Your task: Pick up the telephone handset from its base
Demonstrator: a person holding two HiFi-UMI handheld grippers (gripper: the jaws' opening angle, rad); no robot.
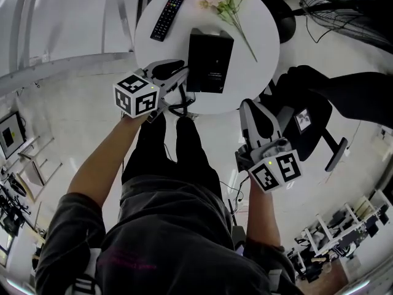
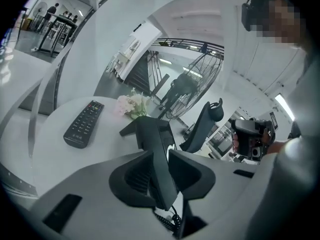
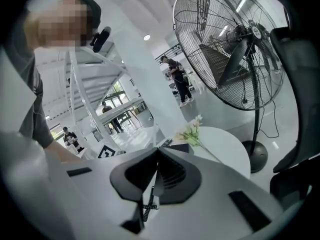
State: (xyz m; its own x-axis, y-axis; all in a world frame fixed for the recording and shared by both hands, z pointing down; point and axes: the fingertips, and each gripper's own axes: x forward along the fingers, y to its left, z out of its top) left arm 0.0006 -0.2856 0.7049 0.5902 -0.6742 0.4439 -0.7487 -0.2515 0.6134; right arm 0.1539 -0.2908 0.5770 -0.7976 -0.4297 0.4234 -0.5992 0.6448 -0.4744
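At the table's (image 1: 264, 54) near left edge, the left gripper (image 1: 172, 74) is pinching the handset (image 2: 159, 169), seemingly holding it clear of the base (image 1: 209, 60); the cord (image 2: 167, 219) is hanging below; the right gripper (image 1: 252, 110) is waiting beyond the near right edge, jaws pressed together, empty.

Left gripper (image 2: 160, 176) clamped, right gripper (image 3: 156, 176) jaws together

Remote (image 1: 167, 16) lying on table (image 1: 258, 72), far left; flowers (image 1: 230, 2) lying far right; telephone base (image 1: 210, 61) sitting between them, nearer; telephone handset (image 2: 156, 159) hanging just left of base, at near edge; chair (image 1: 307, 121) standing right of table.
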